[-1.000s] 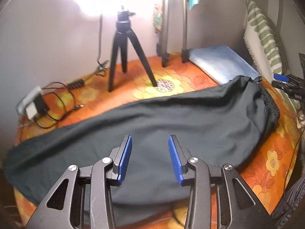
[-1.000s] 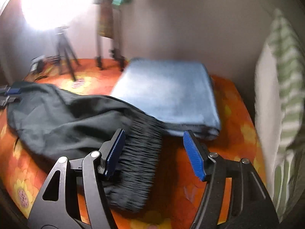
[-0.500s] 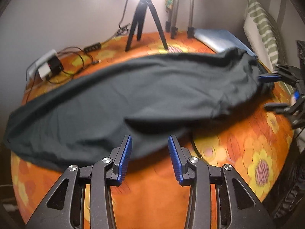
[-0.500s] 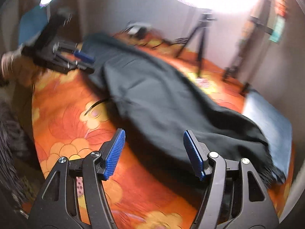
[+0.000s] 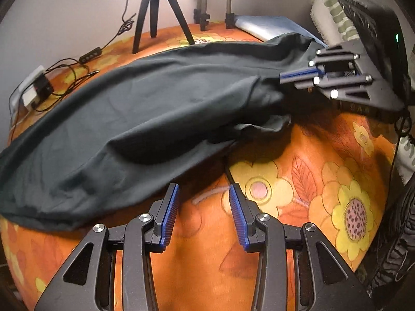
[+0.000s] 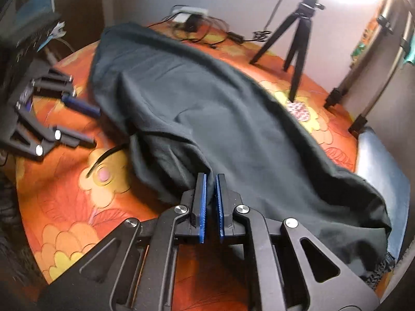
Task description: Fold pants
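Observation:
Dark grey pants lie stretched across an orange floral bed cover. My left gripper stands open over the bare cover, just short of the pants' near edge, with nothing between its fingers. At the upper right of the left wrist view my right gripper grips the bunched end of the pants. In the right wrist view the right gripper has its jaws closing to a narrow slit, pinching a fold of the pants. The left gripper shows open at the left, beside the cloth.
A black tripod and light-stand legs stand at the far side. A folded light blue cloth lies beyond the pants. Cables and a power block sit far left. A striped pillow leans at the right.
My right gripper swung round from the elastic waistband to the pants' side edge and shut on a fold. My left gripper came down and back off the cloth, staying open.

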Motion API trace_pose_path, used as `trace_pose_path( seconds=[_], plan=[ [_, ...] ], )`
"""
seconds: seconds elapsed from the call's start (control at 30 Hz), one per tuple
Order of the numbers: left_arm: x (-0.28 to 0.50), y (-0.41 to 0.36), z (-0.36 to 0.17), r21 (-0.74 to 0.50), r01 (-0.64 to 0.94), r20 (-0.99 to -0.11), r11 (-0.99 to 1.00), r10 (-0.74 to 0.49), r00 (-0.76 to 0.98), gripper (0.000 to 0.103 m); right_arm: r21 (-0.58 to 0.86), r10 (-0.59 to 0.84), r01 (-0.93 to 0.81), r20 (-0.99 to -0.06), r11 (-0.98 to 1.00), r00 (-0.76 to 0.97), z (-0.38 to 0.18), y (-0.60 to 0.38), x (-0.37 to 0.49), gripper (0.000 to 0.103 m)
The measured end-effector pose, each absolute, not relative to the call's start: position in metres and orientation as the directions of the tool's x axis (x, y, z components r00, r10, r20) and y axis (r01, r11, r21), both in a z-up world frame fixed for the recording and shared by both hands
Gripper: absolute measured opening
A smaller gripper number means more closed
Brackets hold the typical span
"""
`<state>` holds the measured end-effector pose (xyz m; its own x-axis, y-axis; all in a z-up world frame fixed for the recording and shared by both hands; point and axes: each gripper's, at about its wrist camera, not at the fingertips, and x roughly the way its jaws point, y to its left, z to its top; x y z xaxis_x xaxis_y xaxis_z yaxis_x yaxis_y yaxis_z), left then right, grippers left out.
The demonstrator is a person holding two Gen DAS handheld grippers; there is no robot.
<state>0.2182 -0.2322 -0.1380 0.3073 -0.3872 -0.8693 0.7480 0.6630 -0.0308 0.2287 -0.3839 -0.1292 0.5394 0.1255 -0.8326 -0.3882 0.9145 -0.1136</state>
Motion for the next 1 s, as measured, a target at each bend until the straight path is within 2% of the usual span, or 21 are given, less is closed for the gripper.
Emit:
trace_pose_path(
  seconds=[0.17,0.47,0.7,0.73,0.77,0.8,0.87,0.9,1.0],
  plan=[
    [0.218,-0.239,-0.136,-0.072,0.745,-0.847,0.663,-0.435,0.305,0.038,0.005,0.172,-0.299,-0.828,0.954,0.534,-0.124,-0.413,0.248,0.004],
    [0.219,-0.274,-0.136,-0.157,0.767,-0.84,0.623,-0.493,0.228,0.038,-0.041,0.09,-0.228,-0.839,0.973,0.536,-0.14,-0.426,0.278,0.004],
    [0.215,-0.307,-0.142,-0.111,0.787,-0.837,0.607,-0.484,0.256,0.038,0.035,0.136,-0.19,-0.823,0.981,0.551,-0.112,-0.458,0.26,0.006],
    [0.213,-0.31,-0.141,-0.098,0.794,-0.833,0.6,-0.485,0.264,0.038,0.049,0.145,-0.184,-0.822,0.982,0.55,-0.105,-0.468,0.253,0.01],
    [0.212,-0.31,-0.14,-0.093,0.798,-0.83,0.595,-0.49,0.268,0.029,0.045,0.14,-0.18,-0.821,0.983,0.554,-0.098,-0.481,0.243,0.028],
    [0.211,-0.31,-0.139,-0.091,0.801,-0.825,0.592,-0.495,0.272,0.016,0.024,0.117,-0.17,-0.817,0.985,0.564,-0.093,-0.495,0.236,0.05],
    [0.213,-0.309,-0.14,-0.104,0.802,-0.823,0.589,-0.504,0.263,0.01,-0.027,0.051,-0.12,-0.798,0.992,0.601,-0.078,-0.507,0.207,0.072],
    [0.213,-0.308,-0.14,-0.111,0.802,-0.822,0.586,-0.508,0.258,0.007,-0.039,0.025,-0.091,-0.791,0.995,0.611,-0.072,-0.517,0.19,0.073],
    [0.208,-0.306,-0.137,-0.104,0.813,-0.819,0.573,-0.513,0.257,0.005,-0.057,-0.078,0.054,-0.792,0.997,0.606,-0.064,-0.554,0.143,0.075]
  ],
)
